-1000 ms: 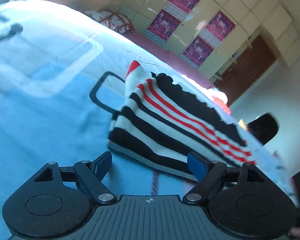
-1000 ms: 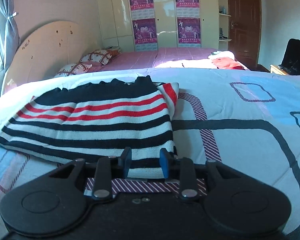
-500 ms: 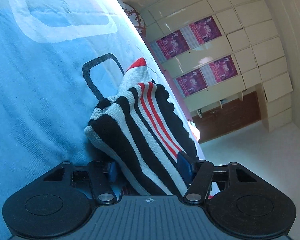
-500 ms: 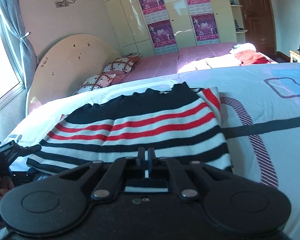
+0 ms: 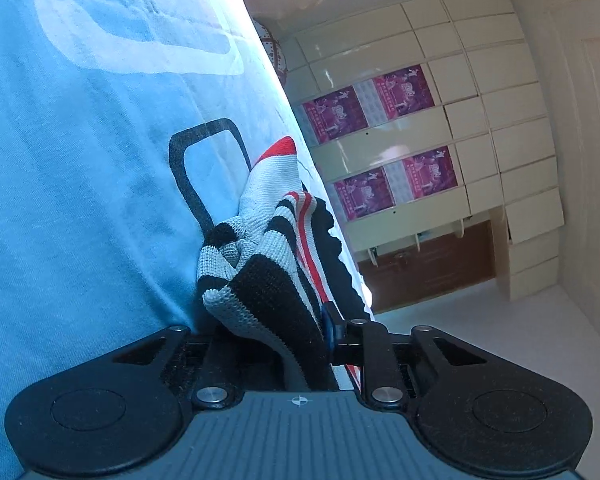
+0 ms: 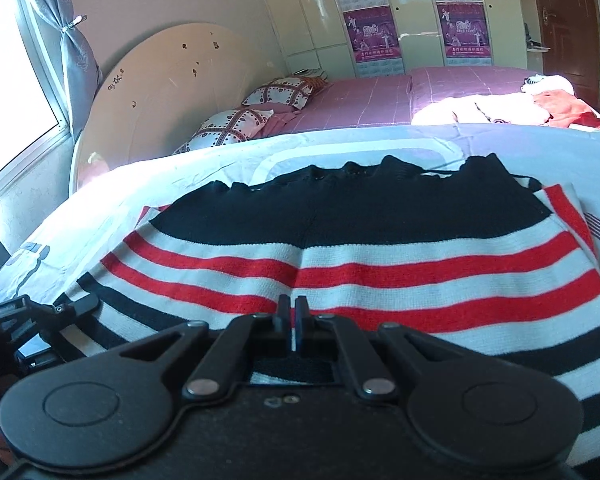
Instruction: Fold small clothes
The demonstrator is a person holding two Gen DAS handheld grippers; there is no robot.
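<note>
The striped sweater [image 6: 340, 252] lies flat on the bed [image 6: 220, 160], on the light blue sheet, with its black band toward the far side and the red and white stripes toward the near edge.

Step in hand: both near edges of the sweater are being gripped in preparation for a fold.

- Right gripper [image 6: 291, 320]: the fingers are clenched, almost touching. The near hem of the sweater runs under them, and a thin layer of knit appears to be pinched, though the contact itself is hidden by the gripper body.
- Left gripper [image 5: 284, 332]: the fingers are closing, with a bunched corner of the sweater [image 5: 268, 276] between them. One blue pad [image 5: 327, 330] is seen against the knit; the opposite pad is hidden behind the cloth. In the right wrist view, the left gripper [image 6: 66, 308] is seen at the sweater's left near corner.

Next move, as judged: the left grip should be completed first. Both corners should then be lifted together and carried over toward the black band, level with each other, so that the fold line runs straight across the stripes.
</note>
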